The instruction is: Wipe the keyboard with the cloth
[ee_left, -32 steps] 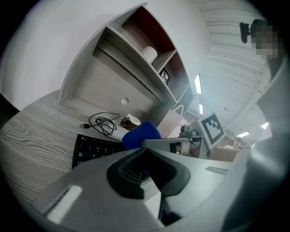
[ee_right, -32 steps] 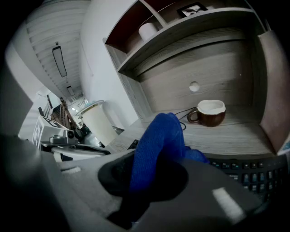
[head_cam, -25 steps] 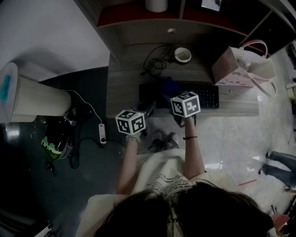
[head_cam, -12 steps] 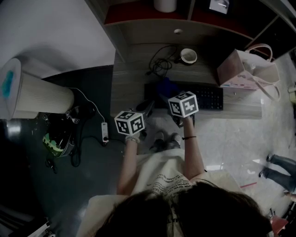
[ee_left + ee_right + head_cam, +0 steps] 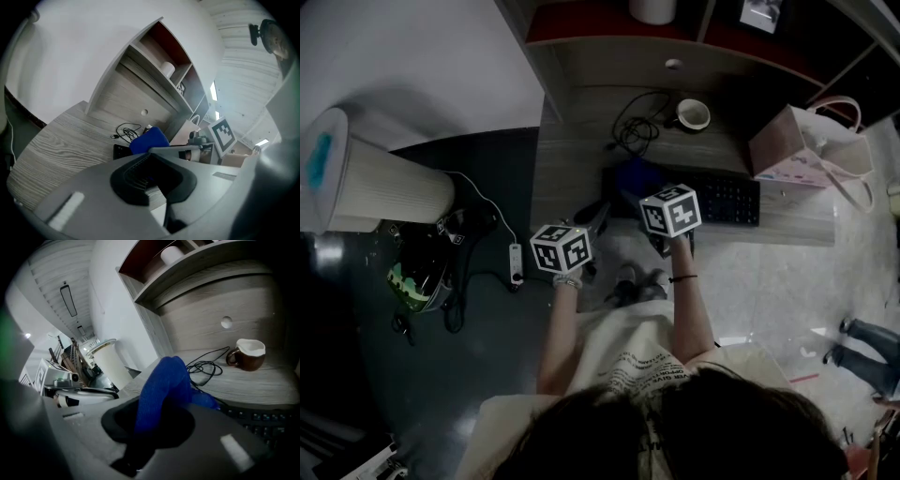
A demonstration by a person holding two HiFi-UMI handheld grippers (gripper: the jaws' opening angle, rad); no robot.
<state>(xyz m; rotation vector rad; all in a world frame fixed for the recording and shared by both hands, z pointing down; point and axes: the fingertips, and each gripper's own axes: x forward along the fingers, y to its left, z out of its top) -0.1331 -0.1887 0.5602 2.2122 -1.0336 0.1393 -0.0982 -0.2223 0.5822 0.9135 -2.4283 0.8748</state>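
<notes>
Blue cloth gripped at the left end of the keyboard, on a pale wood-grain desk (image 5: 572, 159) against a white wall.

Above the desk, a shelf with dark red back panel (image 5: 581, 21); dark grey floor to the left, pale glossy tiles to the right. On the desk: one flat black keyboard (image 5: 727, 199), one soft blue cloth (image 5: 164, 380), one brown mug with white inside (image 5: 693, 114), one tangle of thin black cable (image 5: 630, 127), one pink paper bag with handles (image 5: 802, 150). On the shelf, one white roll (image 5: 652, 7). On the floor, one tall white pleated cylinder (image 5: 384, 192) and one white power strip (image 5: 516, 262). Two grippers: right gripper (image 5: 143, 437) clamped on the blue cloth, bunched over the keyboard's left end; left gripper (image 5: 157, 190) just off the desk's front edge, jaws pressed together with nothing between.
</notes>
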